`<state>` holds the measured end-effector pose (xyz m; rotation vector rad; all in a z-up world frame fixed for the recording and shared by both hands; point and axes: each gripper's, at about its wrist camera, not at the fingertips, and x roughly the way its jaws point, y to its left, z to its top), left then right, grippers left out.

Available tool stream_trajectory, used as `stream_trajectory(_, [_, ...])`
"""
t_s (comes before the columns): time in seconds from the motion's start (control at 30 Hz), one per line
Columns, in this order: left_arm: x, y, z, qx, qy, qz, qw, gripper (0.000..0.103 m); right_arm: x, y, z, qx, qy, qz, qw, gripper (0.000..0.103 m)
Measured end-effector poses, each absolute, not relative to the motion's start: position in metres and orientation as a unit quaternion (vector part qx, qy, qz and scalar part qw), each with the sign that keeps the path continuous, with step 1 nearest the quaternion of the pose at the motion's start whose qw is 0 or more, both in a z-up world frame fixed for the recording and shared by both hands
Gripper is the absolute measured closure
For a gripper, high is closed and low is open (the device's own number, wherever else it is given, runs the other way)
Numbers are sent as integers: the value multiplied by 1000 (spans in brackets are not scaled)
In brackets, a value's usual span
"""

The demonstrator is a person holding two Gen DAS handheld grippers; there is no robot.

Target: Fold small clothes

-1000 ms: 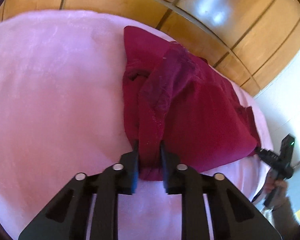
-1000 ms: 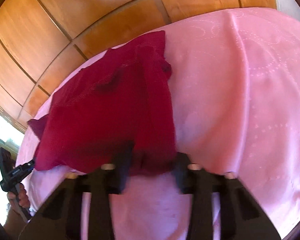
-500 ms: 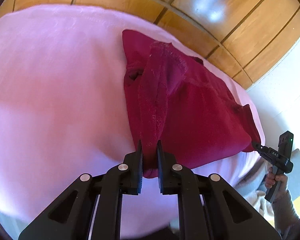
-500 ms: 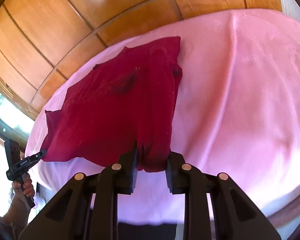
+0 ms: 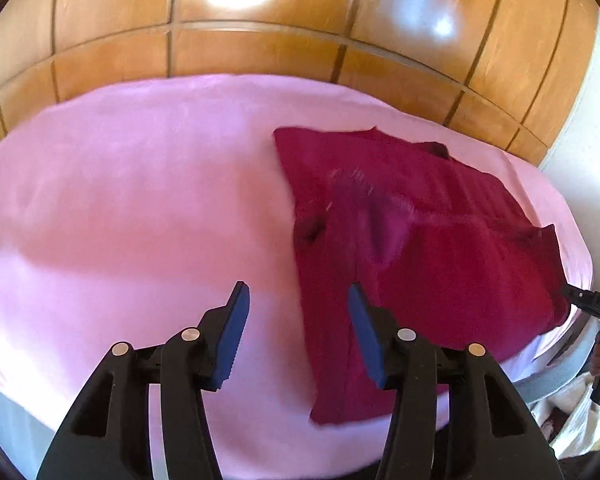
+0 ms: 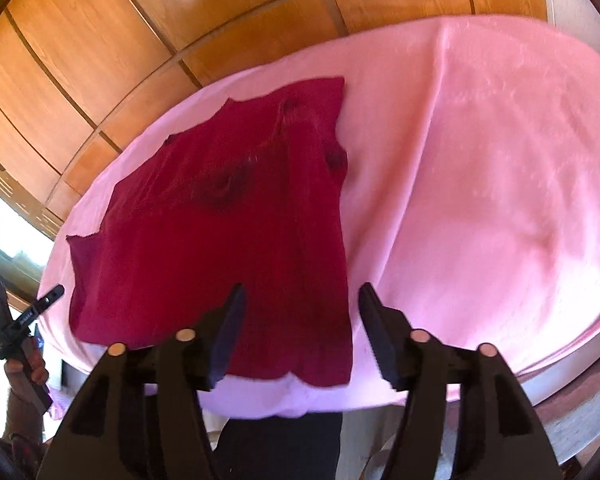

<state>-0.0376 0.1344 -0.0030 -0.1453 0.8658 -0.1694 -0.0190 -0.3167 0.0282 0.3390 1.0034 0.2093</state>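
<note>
Your dark red garment (image 5: 412, 240) lies spread on the pink cloth (image 5: 140, 220) near its front edge, laid out flat, I judge, so a fold can go in cleanly. You hold both claws above that near hem, pointing forward and down: the left gripper (image 5: 296, 334) is spread wide and empty, and the right gripper (image 6: 300, 332) is likewise parted, gripping nothing

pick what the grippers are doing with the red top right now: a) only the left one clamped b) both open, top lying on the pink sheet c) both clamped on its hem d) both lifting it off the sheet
b: the left gripper and right gripper both show spread jaws with nothing between them, and the red top lies on the pink sheet.
</note>
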Motion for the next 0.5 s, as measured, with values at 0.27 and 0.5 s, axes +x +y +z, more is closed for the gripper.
stream_trajectory(0.27, [6, 117, -10, -60, 419, -114, 899, 49, 4, -306, 41, 115, 460, 98, 875, 34])
stream_trajectory(0.5, [25, 112, -18, -86, 425, -142, 890, 78, 56, -303, 38, 107, 451, 100, 880, 41])
